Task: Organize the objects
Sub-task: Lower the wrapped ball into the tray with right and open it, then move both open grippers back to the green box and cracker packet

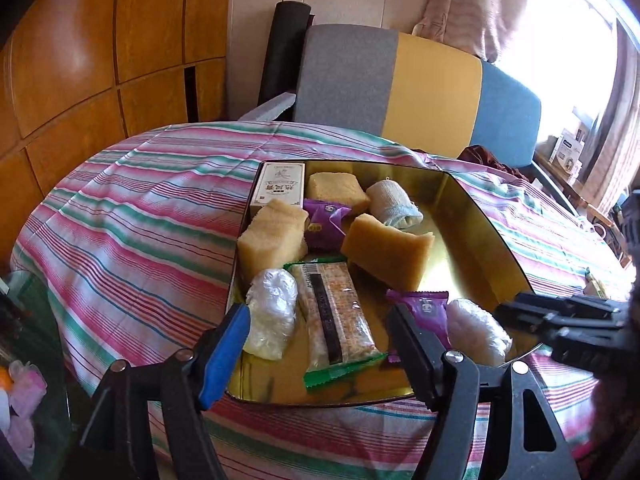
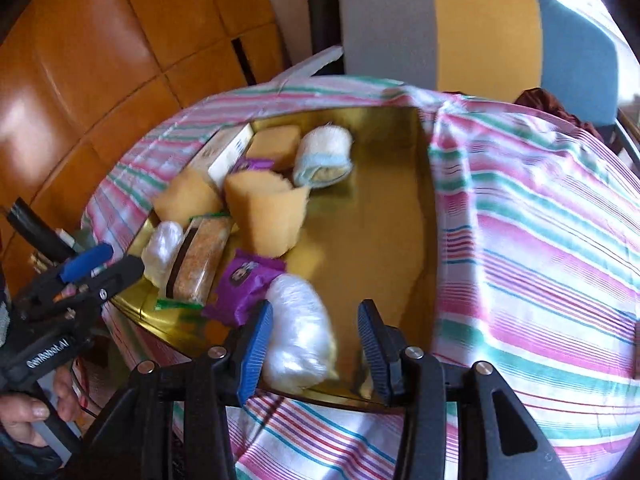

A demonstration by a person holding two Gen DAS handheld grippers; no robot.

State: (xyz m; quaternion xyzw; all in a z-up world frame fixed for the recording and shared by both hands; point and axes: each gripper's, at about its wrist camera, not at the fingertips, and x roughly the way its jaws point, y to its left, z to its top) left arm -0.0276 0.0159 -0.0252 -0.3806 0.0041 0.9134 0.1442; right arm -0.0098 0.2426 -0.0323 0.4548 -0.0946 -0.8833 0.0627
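Tin (image 2: pixel 424 200) blurred; box (image 2: pixel 224 152) half-hidden.

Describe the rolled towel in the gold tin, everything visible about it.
The rolled towel is a soft, fuzzy-looking cloth, whitish with a pale blue band, wound into a short roll lying on its side. In the right wrist view its coiled end shows, yellowish inside. It rests on the floor of the gold tin toward the far end, beside a yellow sponge block; whether they touch is unclear. Neither claw is near it.
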